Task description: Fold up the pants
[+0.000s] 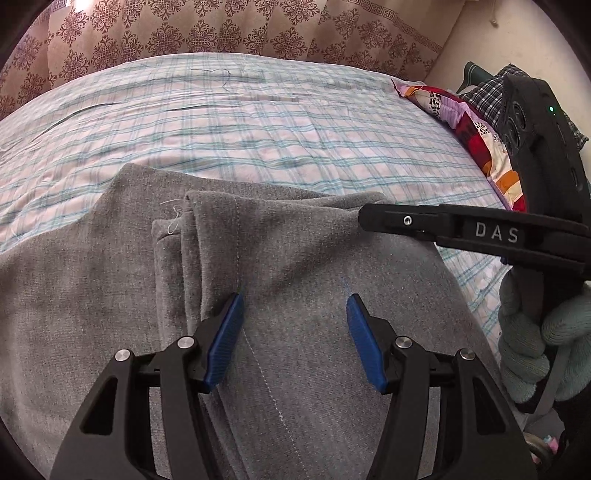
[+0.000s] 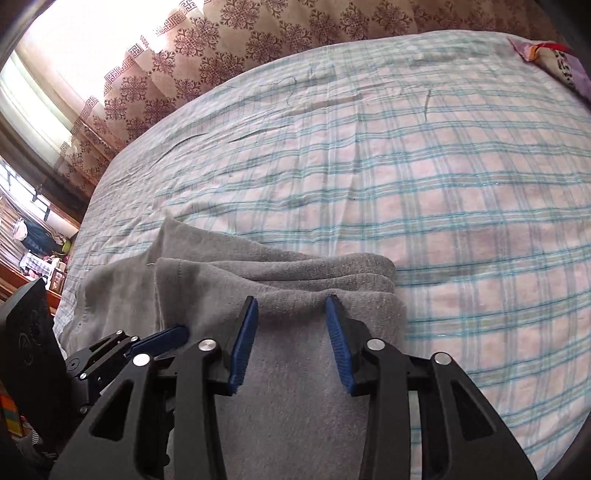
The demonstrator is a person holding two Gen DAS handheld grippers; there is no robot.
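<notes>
Gray pants [image 1: 303, 266] lie folded on the bed [image 1: 258, 122], near edge, on the blue-and-white plaid sheet; several layers are stacked, with the folded edges facing the far side of the bed and a white stitch line running down the top layer. Left gripper [image 1: 294, 314] hovers low over the top layer, pointing steeply down, blue pads [image 1: 225, 343] apart with only flat fabric between them, nothing pinched; can't tell if the tips touch the cloth. Right gripper [image 2: 291, 314] sits at the far folded edge of the stack, jaws partly closed but with a clear gap, gray fabric bunched slightly between the tips; pads [image 2: 245, 347] don't look clamped on it. In the left wrist view the right gripper comes in from the right side, its black finger marked "DAS" over the right corner of the stack, held by a hand in a light green glove [image 1: 543, 332]. In the right wrist view the left gripper shows at lower left, just beside the right one, over the same stack. A patterned pillow [image 1: 476, 133] lies at the far right of the bed, brown patterned curtain [image 1: 221, 29] behind.
</notes>
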